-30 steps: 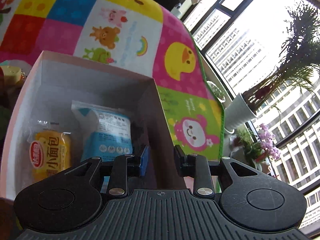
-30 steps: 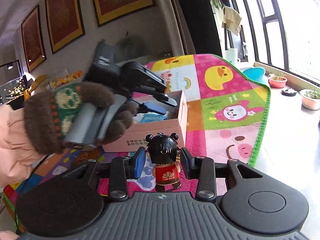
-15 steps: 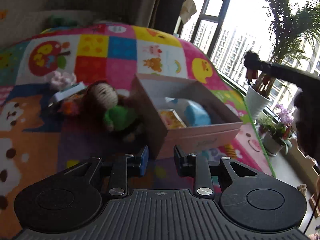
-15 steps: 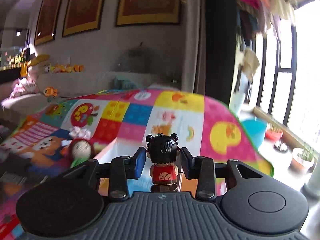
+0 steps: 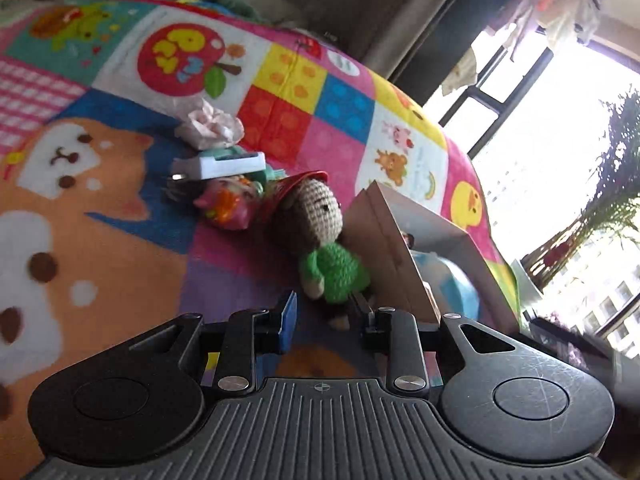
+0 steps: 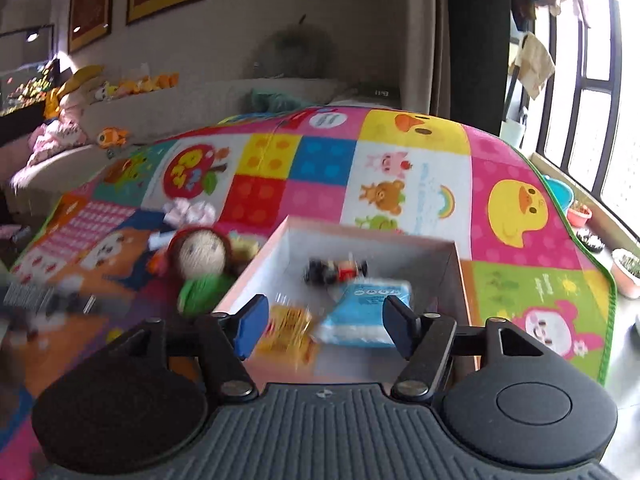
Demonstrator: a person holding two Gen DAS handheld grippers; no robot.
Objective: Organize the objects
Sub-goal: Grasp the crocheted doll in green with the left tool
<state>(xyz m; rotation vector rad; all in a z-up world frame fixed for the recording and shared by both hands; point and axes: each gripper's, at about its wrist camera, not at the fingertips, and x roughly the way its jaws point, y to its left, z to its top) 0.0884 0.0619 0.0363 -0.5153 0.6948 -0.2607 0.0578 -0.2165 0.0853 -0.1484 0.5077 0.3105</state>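
Note:
A pink cardboard box [image 6: 456,264] lies on the colourful play mat. Inside it are a yellow snack packet [image 6: 286,326], a blue packet [image 6: 370,308] and a small red-and-black girl figurine [image 6: 334,270], lying on its side. My right gripper [image 6: 322,322] is open and empty above the box's near edge. A crocheted doll [image 5: 320,232] in green leans against the box's left side [image 5: 384,236]. My left gripper [image 5: 326,316] is open and empty just in front of the doll's feet.
Left of the doll lie a pink-orange toy [image 5: 224,204], a white flat object [image 5: 218,166] and a crumpled pale cloth [image 5: 210,126]. Potted plants [image 6: 628,272] stand on the floor by the windows at right. A sofa edge with toys [image 6: 132,84] runs behind the mat.
My right gripper has opened and the figurine it held now lies in the box. My left gripper has swung left out of the box toward the crocheted doll.

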